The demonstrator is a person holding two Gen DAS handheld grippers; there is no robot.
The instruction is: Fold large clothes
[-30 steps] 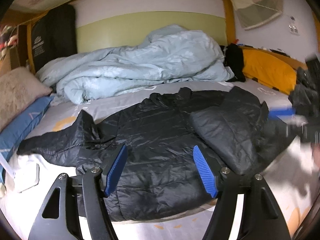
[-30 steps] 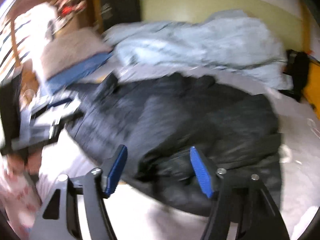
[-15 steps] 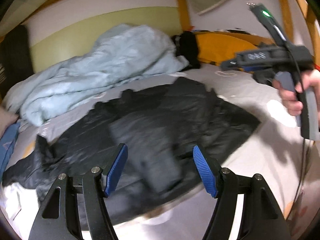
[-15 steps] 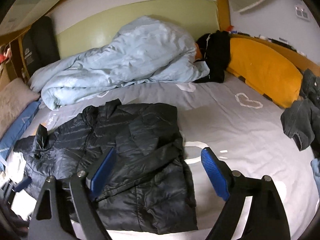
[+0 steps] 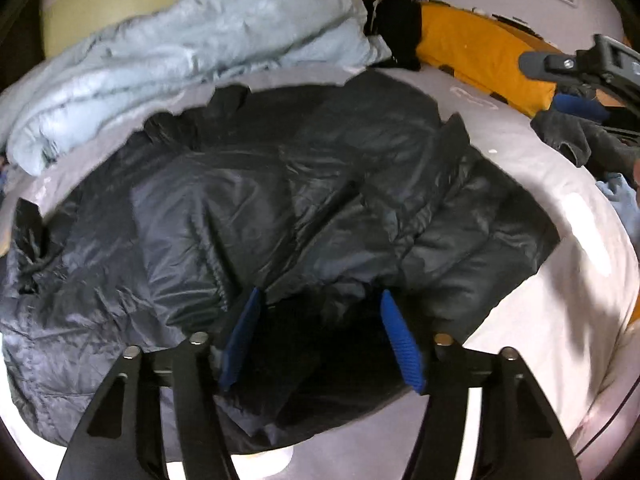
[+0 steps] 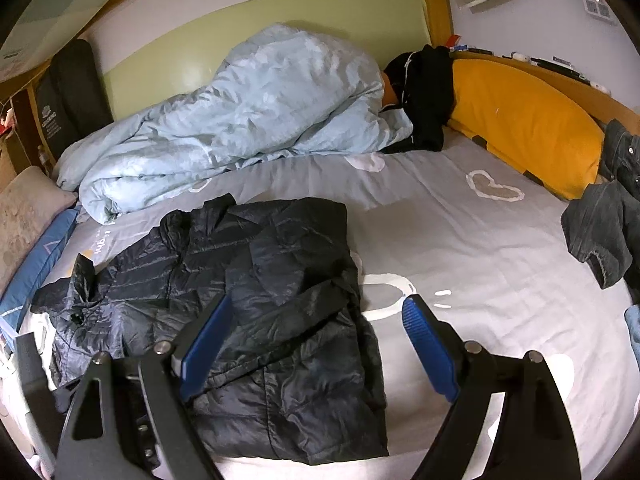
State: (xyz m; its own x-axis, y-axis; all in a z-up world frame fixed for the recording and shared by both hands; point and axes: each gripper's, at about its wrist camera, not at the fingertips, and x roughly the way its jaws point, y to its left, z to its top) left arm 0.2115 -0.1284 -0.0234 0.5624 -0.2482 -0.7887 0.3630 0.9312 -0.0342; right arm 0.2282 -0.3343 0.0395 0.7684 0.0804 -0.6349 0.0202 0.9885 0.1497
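Observation:
A black quilted puffer jacket (image 5: pixel 280 216) lies spread on the grey bed sheet (image 6: pixel 460 240), its right sleeve folded across the body. My left gripper (image 5: pixel 320 336) is open and hangs close over the jacket's near hem, holding nothing. My right gripper (image 6: pixel 316 344) is open and empty above the jacket's right edge (image 6: pixel 352 320); the jacket (image 6: pixel 240 288) fills the lower left of the right wrist view. The right gripper's body also shows at the right edge of the left wrist view (image 5: pixel 592 68).
A crumpled light-blue duvet (image 6: pixel 248 120) lies along the back wall. A yellow cushion (image 6: pixel 524 120) and black garment (image 6: pixel 424 96) sit at the headboard. Dark jeans (image 6: pixel 604 224) lie at the right, a blue pillow (image 6: pixel 36 272) at the left.
My left gripper has moved down and closer to the jacket's near hem. The right gripper has pulled back to the right, clear of the jacket; its view has barely shifted.

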